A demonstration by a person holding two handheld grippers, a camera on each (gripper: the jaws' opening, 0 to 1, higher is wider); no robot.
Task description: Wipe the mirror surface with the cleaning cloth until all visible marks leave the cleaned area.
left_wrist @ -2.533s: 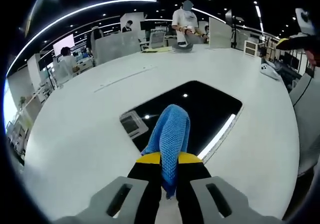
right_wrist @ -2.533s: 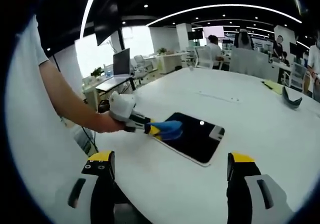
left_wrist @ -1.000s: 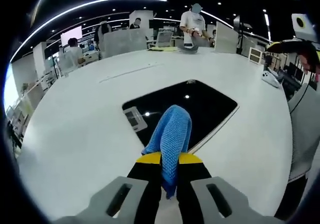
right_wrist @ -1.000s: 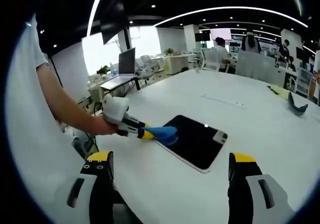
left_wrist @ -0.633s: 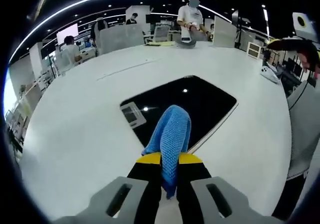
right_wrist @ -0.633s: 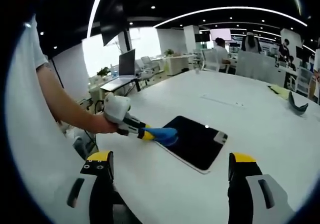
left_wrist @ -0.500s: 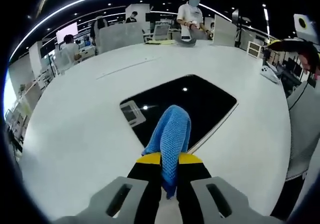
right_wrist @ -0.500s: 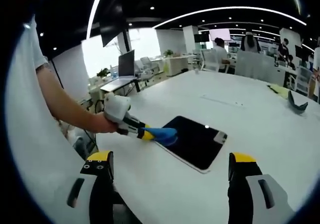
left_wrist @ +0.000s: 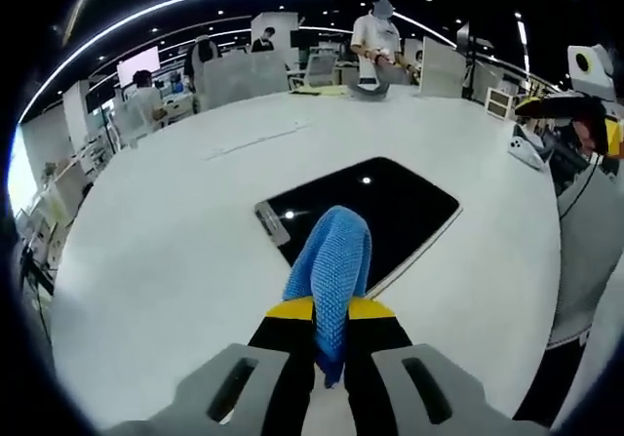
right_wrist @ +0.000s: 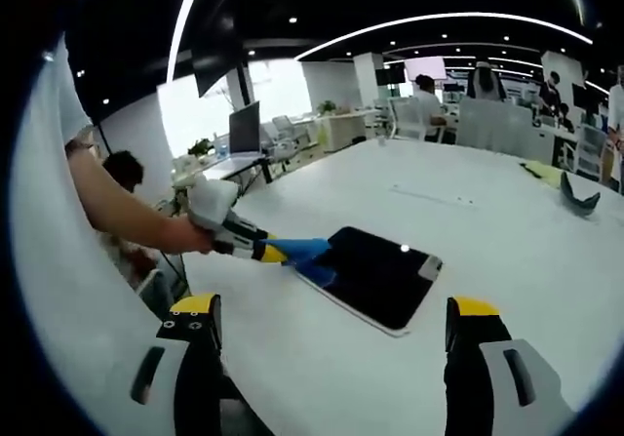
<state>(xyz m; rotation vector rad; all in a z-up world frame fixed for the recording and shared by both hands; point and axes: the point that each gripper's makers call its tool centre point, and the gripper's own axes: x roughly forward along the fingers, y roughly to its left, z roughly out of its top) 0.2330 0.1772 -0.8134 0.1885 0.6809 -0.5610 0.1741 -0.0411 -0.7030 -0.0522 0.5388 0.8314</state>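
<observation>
L gripper (left_wrist: 330, 331) has its jaws clamped on the blue cloth (left_wrist: 331, 272), w/ a loose fold sticking out past the yellow tips. That leaves a soft pad out front, so fabric, not jaw, would meet the glass. In the right gripper view the same gripper (right_wrist: 275, 253) comes in from the left, cloth (right_wrist: 302, 250) at the near-left edge of the mirror (right_wrist: 375, 273); whether it's actually touching the glass or just above it, can't tell.

Mirror (left_wrist: 375, 207) lies flat on the white table (left_wrist: 156, 260), dark face up, reflecting ceiling lights. A small pale patch sits at one corner (left_wrist: 270, 223), maybe a reflection or a label, can't say. No obvious smears at this res.

R gripper (right_wrist: 331, 358) has its jaws spread wide, nothing between them, held back over the table edge near the person's body. Prob. kept clear so the left has free sweep, and so the whole mirror stays in sight.

Judgement: wiping is at the start of a pass from the near edge; most of the glass lies beyond the cloth. Risk: mirror sliding on the smooth table, since nothing pins it.
</observation>
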